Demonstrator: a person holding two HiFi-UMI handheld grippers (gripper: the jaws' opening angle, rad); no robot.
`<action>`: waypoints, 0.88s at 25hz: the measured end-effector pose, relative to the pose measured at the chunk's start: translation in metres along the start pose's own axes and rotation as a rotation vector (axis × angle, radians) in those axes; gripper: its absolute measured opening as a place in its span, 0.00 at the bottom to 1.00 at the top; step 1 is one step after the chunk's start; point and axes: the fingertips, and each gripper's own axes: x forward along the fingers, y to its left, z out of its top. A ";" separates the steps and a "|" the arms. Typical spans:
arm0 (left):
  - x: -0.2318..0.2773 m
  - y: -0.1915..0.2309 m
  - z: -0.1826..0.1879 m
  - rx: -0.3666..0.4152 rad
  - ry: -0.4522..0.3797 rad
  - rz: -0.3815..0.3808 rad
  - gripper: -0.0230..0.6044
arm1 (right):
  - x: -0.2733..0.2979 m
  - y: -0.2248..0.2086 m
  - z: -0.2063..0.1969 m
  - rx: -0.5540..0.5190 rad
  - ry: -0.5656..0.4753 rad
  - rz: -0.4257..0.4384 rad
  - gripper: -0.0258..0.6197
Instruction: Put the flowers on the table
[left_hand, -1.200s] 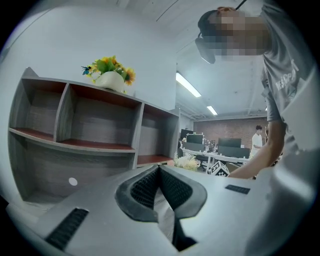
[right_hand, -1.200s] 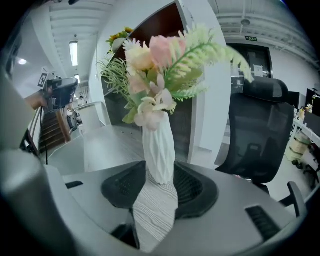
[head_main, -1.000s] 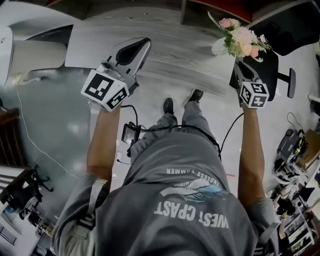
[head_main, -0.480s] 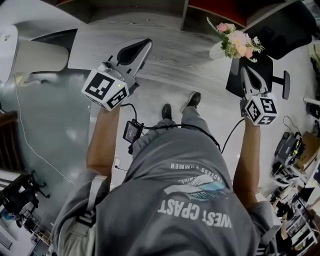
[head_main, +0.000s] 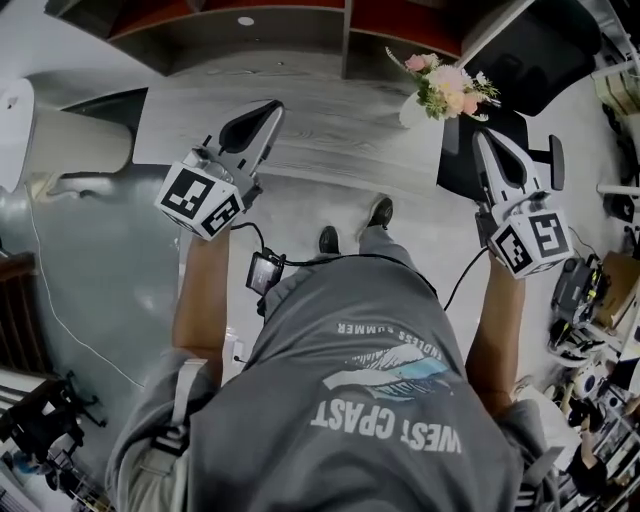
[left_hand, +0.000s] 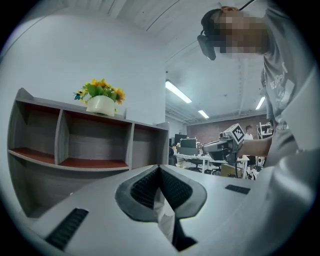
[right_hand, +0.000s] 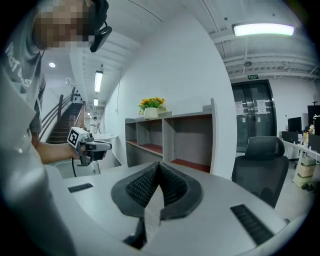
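The flowers (head_main: 445, 85), pink blooms in a white pot (head_main: 412, 110), stand at the far right corner of the tabletop (head_main: 320, 130). The left tongs (head_main: 268, 108) hang over the tabletop, pressed together and empty. The right tongs (head_main: 485, 140), off its right end, have just been closing and meet on nothing. The bunch looks light, top-heavy and easily crushed, so grip the smooth pot, not the petals.

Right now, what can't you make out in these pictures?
- Vase of the pink flowers: head view, mostly covered by the blooms.
- Yellow flowers on the shelf: too small for detail in both gripper views.
- Same shelf: head view, cut off by the top edge.
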 end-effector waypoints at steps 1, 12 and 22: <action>-0.003 -0.001 0.001 -0.001 0.000 0.001 0.06 | -0.003 0.007 0.007 -0.006 -0.003 0.009 0.08; -0.013 -0.012 0.001 0.003 -0.006 -0.014 0.06 | -0.042 0.025 0.031 0.007 -0.050 -0.015 0.08; -0.020 -0.016 -0.001 0.001 0.003 -0.028 0.06 | -0.050 0.034 0.034 -0.035 -0.027 -0.029 0.08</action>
